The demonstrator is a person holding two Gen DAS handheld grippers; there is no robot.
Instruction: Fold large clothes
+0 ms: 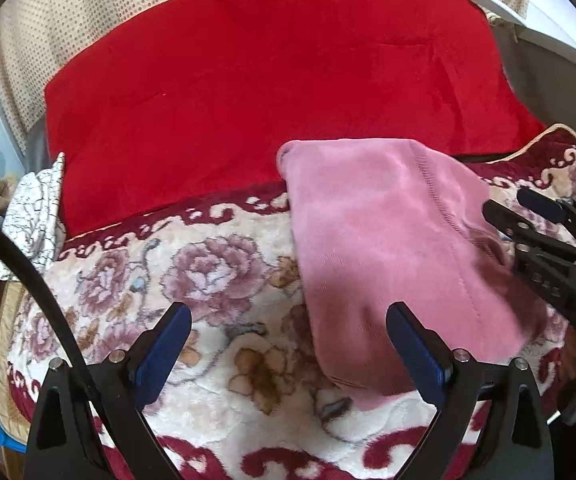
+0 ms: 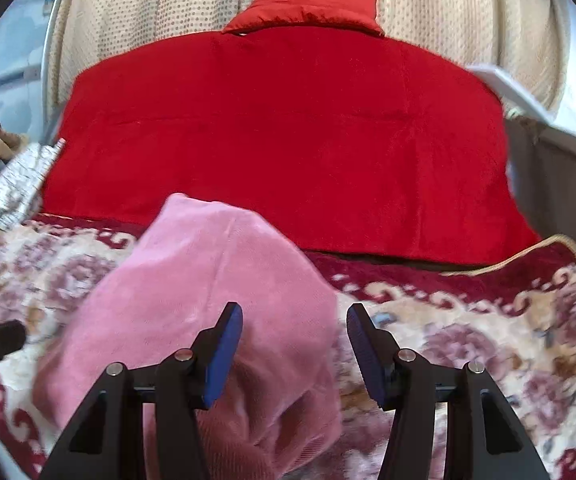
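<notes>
The pink garment (image 1: 400, 248) is lying folded on the floral blanket (image 1: 207, 264), its long axis running away from me toward the red quilt (image 1: 279, 80). It is sitting right of my left gripper (image 1: 288, 344) and directly under my right gripper (image 2: 294, 354), the nearer one. I am holding both spread, gripping nothing. A dotted curtain (image 2: 159, 4) is hanging behind.

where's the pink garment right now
The pink garment lies folded on the floral blanket, just in front of the red quilt, between the open left gripper and right gripper.
</notes>
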